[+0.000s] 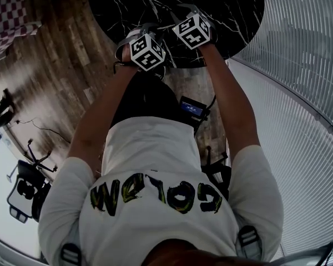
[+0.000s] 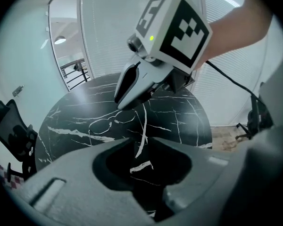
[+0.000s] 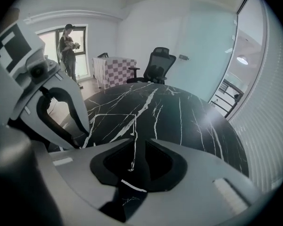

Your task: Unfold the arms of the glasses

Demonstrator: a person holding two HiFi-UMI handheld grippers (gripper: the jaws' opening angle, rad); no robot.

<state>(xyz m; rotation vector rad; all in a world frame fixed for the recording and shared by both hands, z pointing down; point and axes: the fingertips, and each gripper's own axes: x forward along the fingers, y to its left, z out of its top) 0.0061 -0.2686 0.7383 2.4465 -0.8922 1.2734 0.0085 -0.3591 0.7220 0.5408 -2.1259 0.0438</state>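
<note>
Thin wire-rimmed glasses (image 2: 106,124) lie on the round black marble table (image 2: 179,117), and both lenses show in the left gripper view. My left gripper (image 2: 144,147) hangs open just short of them, with only table between its jaws. My right gripper (image 2: 125,102) reaches in from above, its tip over the glasses' right end. In the right gripper view, a thin pale wire (image 3: 133,135), seemingly one arm of the glasses, runs between the open jaws of my right gripper (image 3: 137,147), untouched by the pads. The head view shows both marker cubes, left (image 1: 148,51) and right (image 1: 193,31), at the table's near edge.
A black office chair (image 3: 155,65) and a checked cloth-covered table (image 3: 114,69) stand beyond the marble table. A person (image 3: 68,44) stands by the far doorway. Another chair (image 2: 9,131) sits left of the table. A ribbed glass wall (image 1: 299,93) curves along the right.
</note>
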